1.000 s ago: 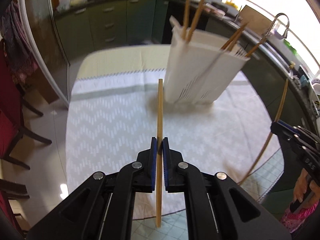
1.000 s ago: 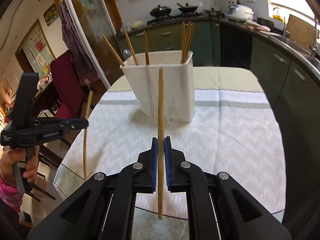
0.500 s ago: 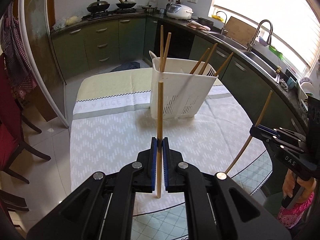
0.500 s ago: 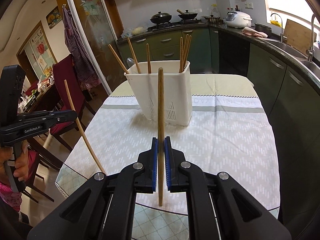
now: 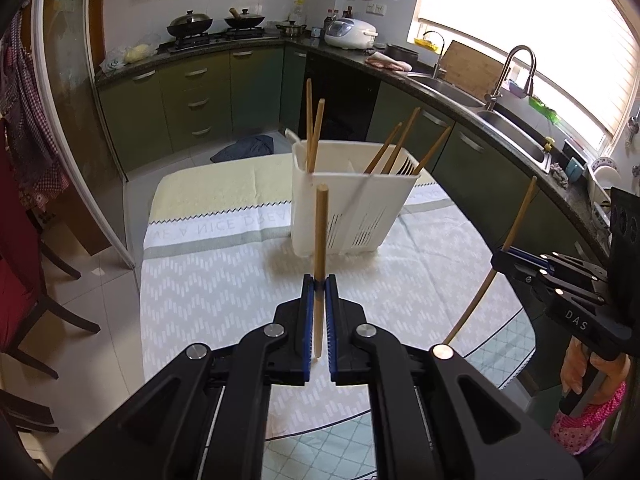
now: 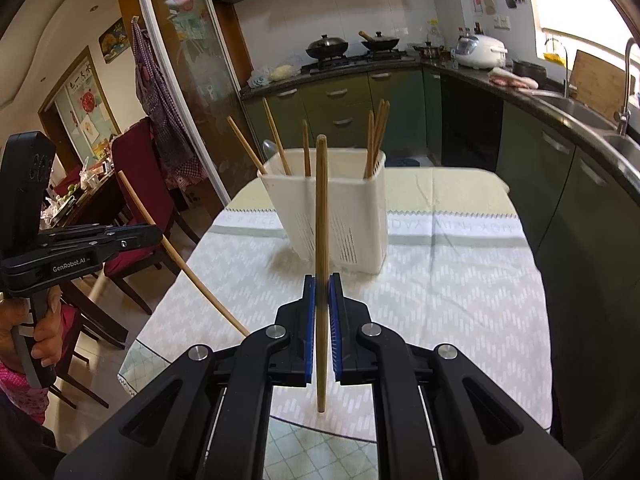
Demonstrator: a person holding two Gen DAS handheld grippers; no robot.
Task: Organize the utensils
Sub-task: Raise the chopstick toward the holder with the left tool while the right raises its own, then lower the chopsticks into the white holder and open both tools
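Note:
A white slotted utensil holder (image 5: 352,208) stands on the table and holds several wooden chopsticks; it also shows in the right wrist view (image 6: 332,220). My left gripper (image 5: 319,282) is shut on one upright wooden chopstick (image 5: 321,232), in front of the holder and above the table. My right gripper (image 6: 321,280) is shut on another upright chopstick (image 6: 322,208), also short of the holder. Each gripper shows in the other's view: the right one (image 5: 505,258) at the right edge, the left one (image 6: 154,234) at the left.
The table has a white chevron-pattern cloth (image 5: 224,284) and a glass edge near me. Dark red chairs (image 6: 136,184) stand to the left. Green kitchen cabinets, a stove with pans and a sink (image 5: 508,120) curve round the back and right.
Both grippers have drawn back and risen, so the holder looks smaller and farther. The left view has levelled out. Both chopsticks stay gripped.

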